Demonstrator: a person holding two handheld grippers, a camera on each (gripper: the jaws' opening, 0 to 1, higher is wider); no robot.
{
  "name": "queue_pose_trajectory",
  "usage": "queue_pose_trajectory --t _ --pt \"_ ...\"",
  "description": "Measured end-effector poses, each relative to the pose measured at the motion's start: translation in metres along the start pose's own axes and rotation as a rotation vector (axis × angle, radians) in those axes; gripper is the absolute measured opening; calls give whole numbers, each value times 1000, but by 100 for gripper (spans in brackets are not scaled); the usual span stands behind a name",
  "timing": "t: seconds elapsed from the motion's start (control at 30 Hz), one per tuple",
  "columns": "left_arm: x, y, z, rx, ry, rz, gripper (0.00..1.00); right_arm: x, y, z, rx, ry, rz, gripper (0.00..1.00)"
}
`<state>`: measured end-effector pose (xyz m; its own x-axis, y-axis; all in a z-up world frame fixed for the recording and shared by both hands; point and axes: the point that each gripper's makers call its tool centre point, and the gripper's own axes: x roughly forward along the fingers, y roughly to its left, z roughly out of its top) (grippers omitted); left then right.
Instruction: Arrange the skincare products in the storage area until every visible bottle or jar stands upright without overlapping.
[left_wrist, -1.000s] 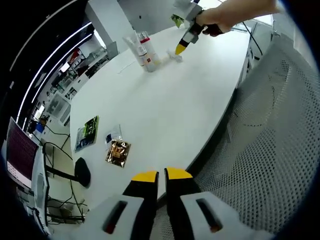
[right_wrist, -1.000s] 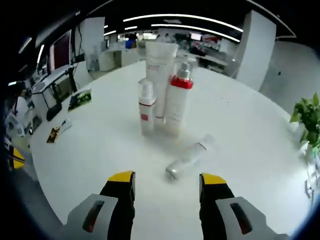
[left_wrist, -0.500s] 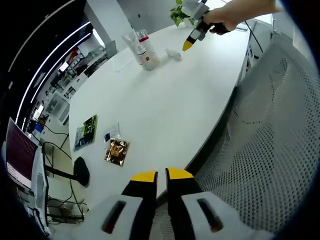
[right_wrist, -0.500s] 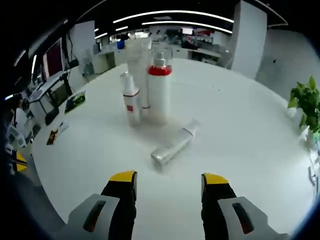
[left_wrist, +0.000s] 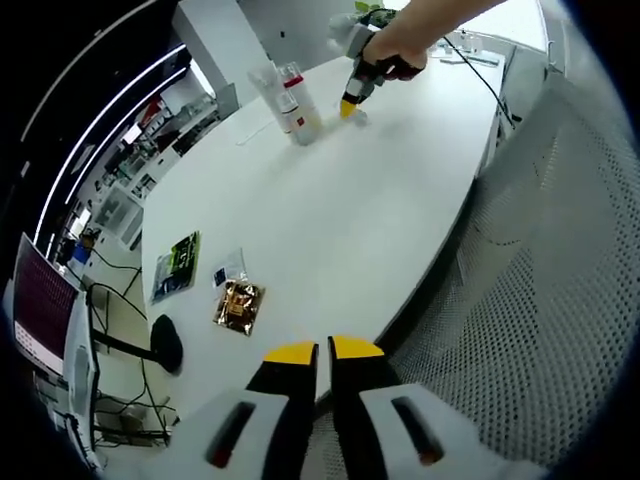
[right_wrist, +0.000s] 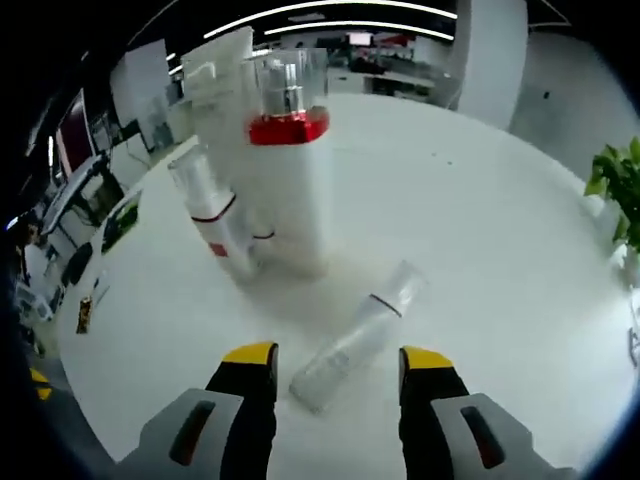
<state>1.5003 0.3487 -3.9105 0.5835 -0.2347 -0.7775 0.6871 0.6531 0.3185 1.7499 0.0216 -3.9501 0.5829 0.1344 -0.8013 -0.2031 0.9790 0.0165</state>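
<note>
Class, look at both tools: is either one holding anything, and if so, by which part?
Nothing is held. The right tool is open around the lying clear bottle, not gripping it; the left tool is shut and empty.

Grey tool (right_wrist: 334, 362) bodies, yellow tips, seemingly black jaws.

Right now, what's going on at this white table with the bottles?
A person is tidying skincare bottles with two handheld grippers. The right gripper, open, sits over a clear bottle lying on its side on the white table. Beside it stand a red-banded bottle and a smaller bottle. The left gripper is shut near the table edge.
</note>
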Motion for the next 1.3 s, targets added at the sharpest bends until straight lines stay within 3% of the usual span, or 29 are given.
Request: queue_pose_trajectory --t 0.3,0.5,0.7,0.9,0.97,1.1,1.3 --pt "1 0 -2 -9 13 -2 0 16 -2 -13 -77 108 -22 40" --pt "1 0 -3 -13 19 -1 0 17 -3 -10 -59 74 -5 26" --pt "3 -1 -5 -13 26 -6 0 3 -8 -19 4 46 30 20" --pt "2 1 -3 -14 18 3 1 -18 -9 -36 179 -20 106 19" --pt "2 1 -3 -12 16 3 1 -28 0 -46 276 -76 171 19" --pt "3 -1 -3 -7 16 0 1 -41 19 -61 288 -84 231 19" --pt "4 -4 -3 3 21 -12 2 -75 90 -70 274 -120 421 19"
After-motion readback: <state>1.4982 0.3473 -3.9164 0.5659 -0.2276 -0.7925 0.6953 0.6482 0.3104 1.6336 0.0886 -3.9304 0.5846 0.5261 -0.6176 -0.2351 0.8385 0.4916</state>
